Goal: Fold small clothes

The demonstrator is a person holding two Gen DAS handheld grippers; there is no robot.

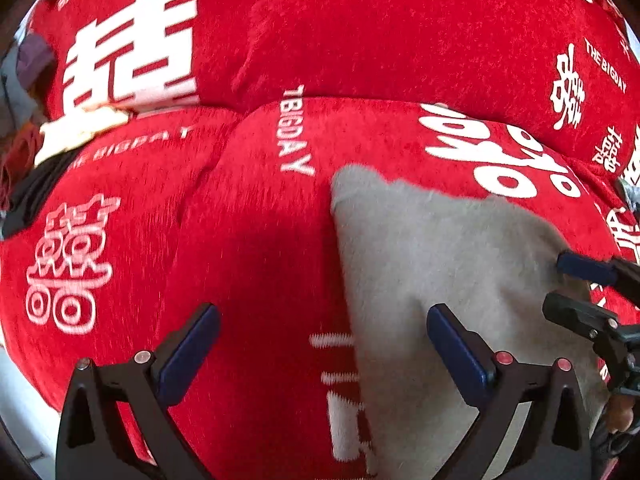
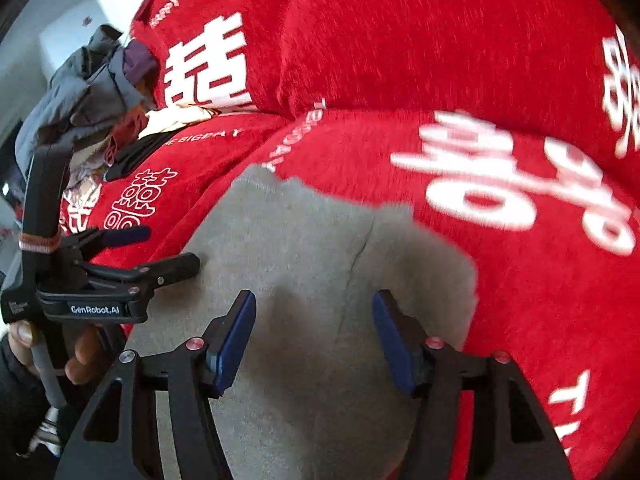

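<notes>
I have the small grey fleecy garment (image 2: 320, 264) lying flat on the red plush sofa cover printed with white characters (image 1: 280, 40), on the seat cushion just in front of the back cushion. Its far edge looks uneven, and a faint crease runs down its middle in the right wrist view.

My left gripper (image 1: 324, 340) hangs above the garment's left edge, jaws wide apart with nothing between them; one finger sits over red cover, the other over grey cloth. My right gripper (image 2: 314, 332) hovers over the garment's near middle, jaws apart as well, and nothing clamped. Each gripper shows in the other's view, so they are near one another.

I judge the fold is not yet begun, or I am between folds. To do it well, I would bring each gripper down onto a near corner, pinching only the grey layer and not the plush cover beneath, which could snag. Then lift both corners evenly and carry them over to the far edge, keeping the cloth taut between them so the crease lands straight.

A heap of mixed clothes (image 2: 92, 92) waits at the sofa's far left.
</notes>
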